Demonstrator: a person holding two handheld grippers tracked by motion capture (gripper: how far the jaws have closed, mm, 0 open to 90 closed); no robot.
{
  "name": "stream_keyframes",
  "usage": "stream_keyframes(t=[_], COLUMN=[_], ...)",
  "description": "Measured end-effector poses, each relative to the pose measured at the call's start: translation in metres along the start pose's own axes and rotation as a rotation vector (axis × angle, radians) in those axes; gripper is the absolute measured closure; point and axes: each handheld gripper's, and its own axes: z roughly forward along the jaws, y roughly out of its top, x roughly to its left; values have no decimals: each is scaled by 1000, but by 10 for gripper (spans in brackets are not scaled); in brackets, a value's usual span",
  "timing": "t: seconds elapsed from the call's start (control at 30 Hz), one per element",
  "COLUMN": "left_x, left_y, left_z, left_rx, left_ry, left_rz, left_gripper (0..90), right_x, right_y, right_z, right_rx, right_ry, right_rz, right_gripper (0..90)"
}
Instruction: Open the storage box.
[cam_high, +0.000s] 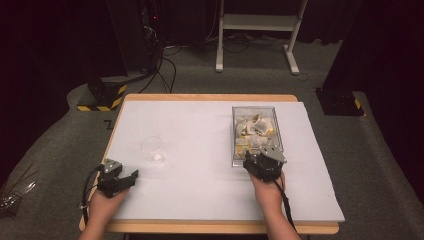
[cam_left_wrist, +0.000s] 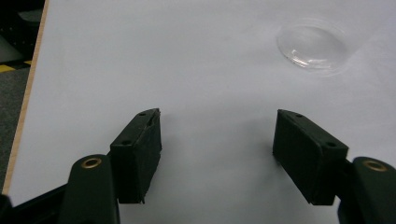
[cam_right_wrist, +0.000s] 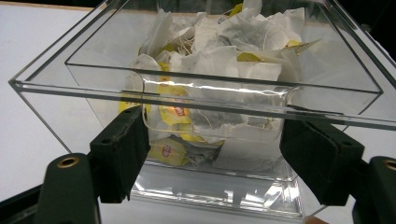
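Note:
A clear plastic box (cam_high: 277, 131) full of white tea bags (cam_high: 254, 127) with yellow tags stands at the table's right. My right gripper (cam_high: 261, 159) sits at the box's near end, open. In the right gripper view its jaws spread just below the near rim of the box (cam_right_wrist: 56, 88), with the tea bags (cam_right_wrist: 219, 60) heaped behind the wall. A small clear glass cup (cam_high: 152, 148) stands left of centre. My left gripper (cam_high: 127, 181) rests open near the front left corner, below the cup (cam_left_wrist: 312, 46), nothing between its fingers (cam_left_wrist: 140, 149).
The white mat (cam_high: 200, 130) covers a wooden table (cam_high: 210, 227). On the grey carpet behind stand a white frame (cam_high: 257, 25), dark equipment with cables (cam_high: 150, 45) and a black-and-yellow block (cam_high: 102, 95).

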Motion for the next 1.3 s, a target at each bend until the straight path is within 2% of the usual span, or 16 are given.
stream_keyframes(t=[0.13,0.2,0.87,1.3], left_x=[0,0,0,0], left_y=[0,0,0,0], left_z=[0,0,0,0], left_rx=[0,1,0,-1], left_ry=[0,0,0,0], left_rz=[0,1,0,0], left_gripper=[327,327,327,327], right_x=[1,5,6,6], right_y=[0,-1,-2,-7], right_z=[0,-1,-4,-12], right_rx=[-3,-10,-5,-10], right_ry=[-9,-16,-14,-4], right_rz=[-10,-18,-34,-37], right_gripper=[268,315,320,321])
